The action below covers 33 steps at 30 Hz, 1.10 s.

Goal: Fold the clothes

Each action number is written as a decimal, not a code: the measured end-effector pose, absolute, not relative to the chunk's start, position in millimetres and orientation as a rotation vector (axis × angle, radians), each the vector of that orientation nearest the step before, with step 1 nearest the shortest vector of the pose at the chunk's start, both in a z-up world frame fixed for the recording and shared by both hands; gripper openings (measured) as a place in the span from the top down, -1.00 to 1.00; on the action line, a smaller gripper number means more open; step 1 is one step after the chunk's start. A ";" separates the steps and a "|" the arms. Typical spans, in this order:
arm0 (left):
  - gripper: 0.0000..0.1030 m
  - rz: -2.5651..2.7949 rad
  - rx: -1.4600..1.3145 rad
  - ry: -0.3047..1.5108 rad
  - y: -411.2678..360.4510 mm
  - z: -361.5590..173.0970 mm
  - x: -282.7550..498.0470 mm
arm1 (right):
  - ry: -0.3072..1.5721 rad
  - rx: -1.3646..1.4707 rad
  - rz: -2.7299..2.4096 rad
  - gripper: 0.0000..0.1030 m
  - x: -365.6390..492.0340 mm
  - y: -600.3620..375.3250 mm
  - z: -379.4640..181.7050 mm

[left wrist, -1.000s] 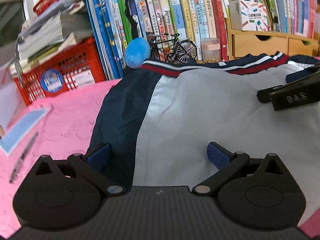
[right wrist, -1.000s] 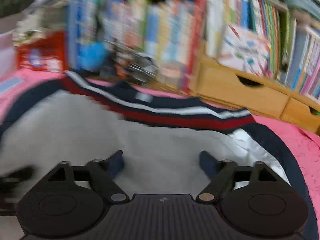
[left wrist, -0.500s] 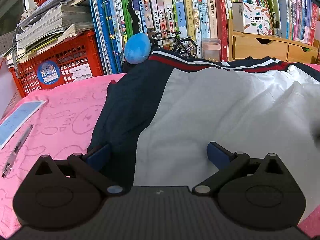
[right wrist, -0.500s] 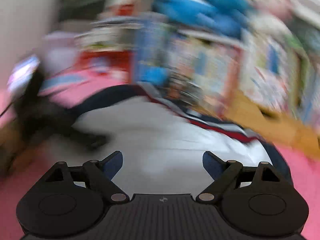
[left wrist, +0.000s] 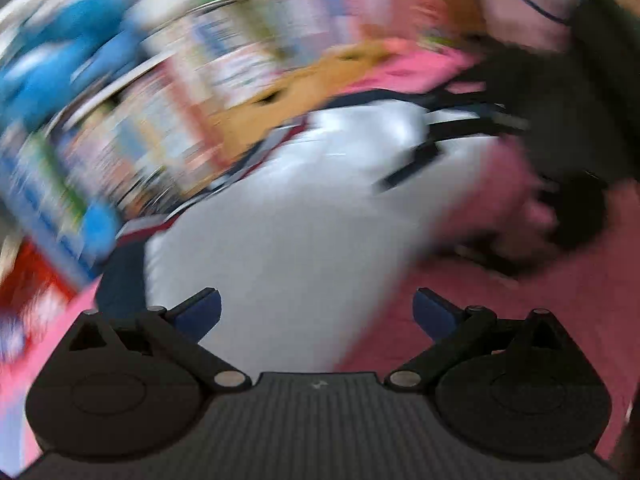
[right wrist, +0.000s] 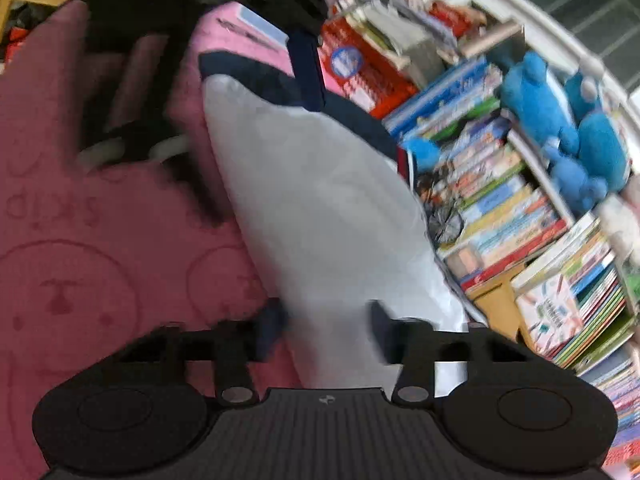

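A white garment [left wrist: 300, 220] with navy sides and a red-striped hem lies flat on a pink bedcover [left wrist: 500, 300]. My left gripper [left wrist: 316, 310] is open and rolled, hovering over the garment's near edge with nothing between its fingers; this view is badly blurred. In the right wrist view the garment [right wrist: 320, 208] runs away from my right gripper [right wrist: 328, 328], whose jaws are closing with the white cloth's near corner between them, a gap still showing. The left gripper's blue-padded finger [right wrist: 304, 68] shows at the garment's far end.
Shelves of books [right wrist: 500, 200] stand close along one side of the garment, with a red crate [right wrist: 360, 76], blue plush toys [right wrist: 540, 100] and wooden drawers [left wrist: 280, 100]. A person's dark sleeve [left wrist: 560, 120] is on the other side. Pink bedcover [right wrist: 100, 240] stretches beside the garment.
Both grippers have rolled sharply, so the scene now looks tilted. My right gripper moved to the garment's end and its jaws narrowed around the cloth. My left gripper swung sideways and stays open.
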State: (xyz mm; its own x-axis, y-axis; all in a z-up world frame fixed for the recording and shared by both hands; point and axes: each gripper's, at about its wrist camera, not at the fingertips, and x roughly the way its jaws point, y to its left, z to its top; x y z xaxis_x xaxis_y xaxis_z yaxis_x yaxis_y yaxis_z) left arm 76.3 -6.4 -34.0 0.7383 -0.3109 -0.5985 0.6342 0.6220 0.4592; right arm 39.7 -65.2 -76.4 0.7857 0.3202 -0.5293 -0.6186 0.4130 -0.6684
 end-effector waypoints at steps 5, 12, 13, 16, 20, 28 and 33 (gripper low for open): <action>-0.93 -0.572 0.891 0.400 -37.7 -59.8 75.1 | 0.352 -0.904 0.626 0.44 43.5 -71.2 -62.2; 0.23 -0.562 0.859 0.447 -40.3 -67.2 107.0 | 0.336 -0.897 0.680 0.43 38.8 -83.8 -45.6; 0.26 -0.571 0.834 0.466 -35.9 -65.3 108.7 | 0.329 -0.937 0.685 0.42 35.1 -85.0 -49.0; 0.34 -0.589 0.784 0.498 -29.9 -59.8 113.4 | 0.301 -1.046 0.686 0.26 29.6 -83.1 -60.1; 0.36 -0.571 0.751 0.545 -31.4 -59.7 117.4 | 0.261 -1.127 0.664 0.27 33.1 -67.4 -73.9; 0.12 -0.433 0.640 0.681 17.1 -55.6 136.1 | 0.348 -1.213 0.461 0.70 54.3 -122.8 -89.2; 0.02 -0.297 0.615 0.727 66.2 -57.4 138.7 | 0.458 -1.180 0.293 0.70 63.8 -192.3 -103.3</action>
